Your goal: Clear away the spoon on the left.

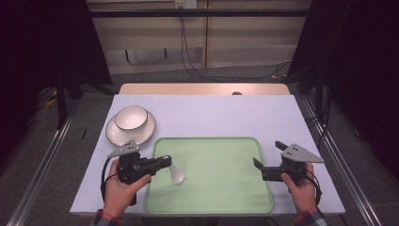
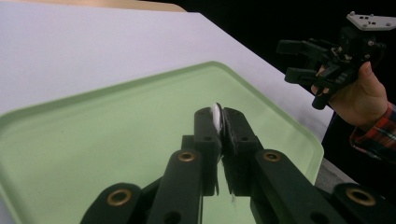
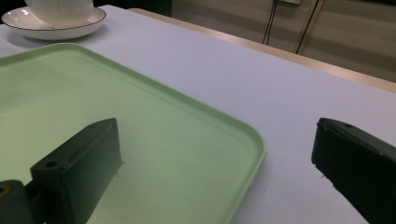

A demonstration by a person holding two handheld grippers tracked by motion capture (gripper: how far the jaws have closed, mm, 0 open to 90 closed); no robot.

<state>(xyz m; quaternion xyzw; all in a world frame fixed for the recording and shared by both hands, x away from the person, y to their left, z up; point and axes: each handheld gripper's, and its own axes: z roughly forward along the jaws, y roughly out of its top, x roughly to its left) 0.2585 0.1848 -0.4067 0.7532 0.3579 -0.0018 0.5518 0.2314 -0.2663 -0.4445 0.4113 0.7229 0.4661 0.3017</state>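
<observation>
A white table top (image 1: 211,113) is seen from the high view, with a pale green tray (image 1: 221,188) lying at its near middle. A white bowl (image 1: 131,117) with a dark rim is seated on a white plate (image 1: 115,134); the pair sits at about 10 o'clock from the tray, just beyond its far left corner and apart from it.

Left gripper (image 1: 164,163): held in the left hand (image 1: 120,188) at about 9 o'clock of the tray, jaws reaching over the tray's left edge. A white spoon (image 1: 177,173) is clamped by its handle between the jaws; the spoon's bowl is seen at about 4 o'clock from the jaw tips, over the tray's left part. Whether the spoon's bowl touches the tray surface cannot be told. In the left gripper view the jaws are drawn narrow, with a thin white edge of the spoon (image 2: 216,116) showing in the slit between them and the tray (image 2: 93,140) beneath.

Right gripper (image 1: 268,157): held in the right hand (image 1: 299,186) at about 3 o'clock of the tray, near its right edge. Its jaws are spread wide with nothing between them. In the right gripper view one jaw is seen over the tray (image 3: 177,140) and the other over the bare table top (image 3: 289,102); the bowl (image 3: 58,10) and plate (image 3: 28,25) are seen at about 11 o'clock, well apart from the jaws
</observation>
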